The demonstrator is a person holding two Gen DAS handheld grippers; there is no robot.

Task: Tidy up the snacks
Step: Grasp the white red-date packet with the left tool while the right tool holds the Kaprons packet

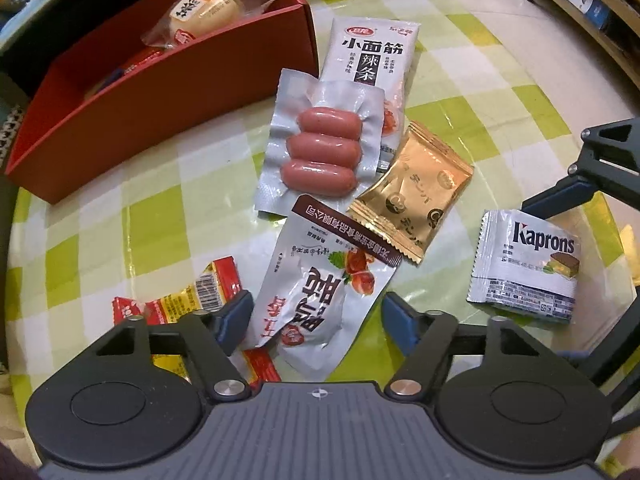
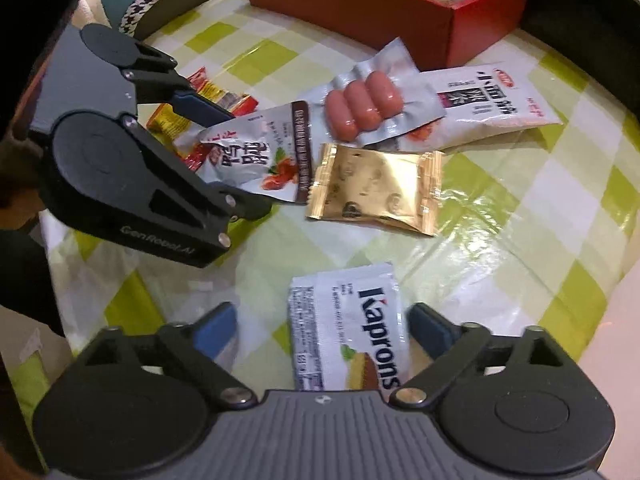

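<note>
Left wrist: left gripper point(image 1: 316, 316) fingers straddle white duck-snack pouch point(image 1: 320, 300), pads not pressing | red box point(image 1: 160, 92) at 10 o'clock | Right wrist: right gripper point(image 2: 322, 328) spread wide around Kaprons packet point(image 2: 348, 328), untouched | box at 12 o'clock

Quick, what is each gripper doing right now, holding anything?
Left gripper: around the white pouch; whether the pads press it cannot be told.
Right gripper: open, with the Kaprons packet between its fingers, not gripped.
</note>
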